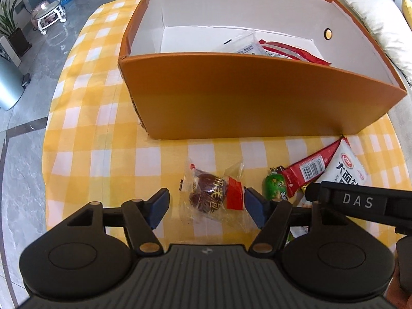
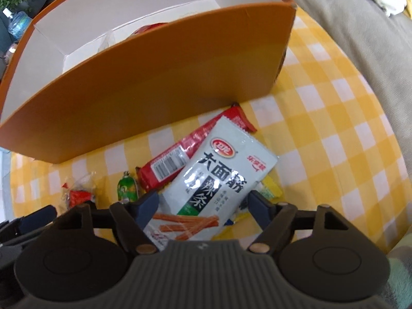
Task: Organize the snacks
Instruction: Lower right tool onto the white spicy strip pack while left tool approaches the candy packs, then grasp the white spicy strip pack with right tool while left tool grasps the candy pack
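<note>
**Hovering over loose snacks in front of the orange box**

Lying between the spread fingers of the left gripper (image 1: 206, 207) is a clear-wrapped dark snack (image 1: 209, 196) with a red end; the left blue pad (image 1: 159, 207) stands apart from it, while the right pad sits just beside the wrapper's red end. This gripper is wide open and holds nothing. Just right of it on the yellow checked tablecloth (image 1: 103, 128) sits a small green candy (image 1: 275, 186), then a long red bar (image 1: 309, 170) with a barcode, leaning toward the near wall of the orange box (image 1: 244, 97). Inside the box, at its right, lie a white packet and a red packet (image 1: 291, 51).

Farther right, the right gripper (image 2: 203, 209) is also spread wide, with a white spicy-strip packet (image 2: 219, 175) between its fingers. The packet's lower part passes between the two blue pads; whether either pad touches it cannot be told. It overlaps the red bar and covers a yellow wrapper (image 2: 270, 190) near the right finger. The box stands beyond these snacks, its near wall close to the red bar's far tip.
</note>
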Available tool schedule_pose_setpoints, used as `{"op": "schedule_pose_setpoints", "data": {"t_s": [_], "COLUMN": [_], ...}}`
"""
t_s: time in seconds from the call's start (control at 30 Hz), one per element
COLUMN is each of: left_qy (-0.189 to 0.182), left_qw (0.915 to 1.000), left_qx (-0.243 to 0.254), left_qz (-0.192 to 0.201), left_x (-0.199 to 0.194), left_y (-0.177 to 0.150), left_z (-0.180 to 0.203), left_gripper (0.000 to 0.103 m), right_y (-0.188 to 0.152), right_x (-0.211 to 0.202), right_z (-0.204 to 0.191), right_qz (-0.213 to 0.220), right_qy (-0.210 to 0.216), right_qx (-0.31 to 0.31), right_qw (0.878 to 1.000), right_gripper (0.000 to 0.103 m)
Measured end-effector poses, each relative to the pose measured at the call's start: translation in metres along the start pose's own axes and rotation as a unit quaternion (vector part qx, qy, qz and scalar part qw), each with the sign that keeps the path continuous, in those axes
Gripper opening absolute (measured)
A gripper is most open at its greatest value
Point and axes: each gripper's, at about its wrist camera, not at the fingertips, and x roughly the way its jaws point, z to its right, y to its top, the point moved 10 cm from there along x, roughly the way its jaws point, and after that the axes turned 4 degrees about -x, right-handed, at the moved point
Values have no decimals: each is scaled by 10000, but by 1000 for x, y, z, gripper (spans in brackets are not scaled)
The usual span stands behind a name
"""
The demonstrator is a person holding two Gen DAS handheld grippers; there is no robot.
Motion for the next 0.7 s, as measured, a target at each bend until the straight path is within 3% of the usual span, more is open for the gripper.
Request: {"op": "schedule_pose_setpoints", "data": {"t_s": [0.27, 0.43, 0.7], "left_qy": [-7, -55, -209], "left_qw": [9997, 9996, 9995], "left_qx": [40, 85, -106], "left_qz": [-227, -252, -194], "left_x": [13, 13, 4], "left_y": [-8, -12, -13], "left_z": [-3, 1, 3], "left_gripper": [76, 53, 47], "right_y": [0, -4, -6], "right_x": [-1, -4, -10], "right_z": [-4, -5, 10], "right_qz": [148, 222, 97], "right_qy": [-102, -37, 444], "right_qx": [-226, -413, -234], "right_qw": [9996, 9989, 9987], "right_gripper": [71, 65, 57]}}
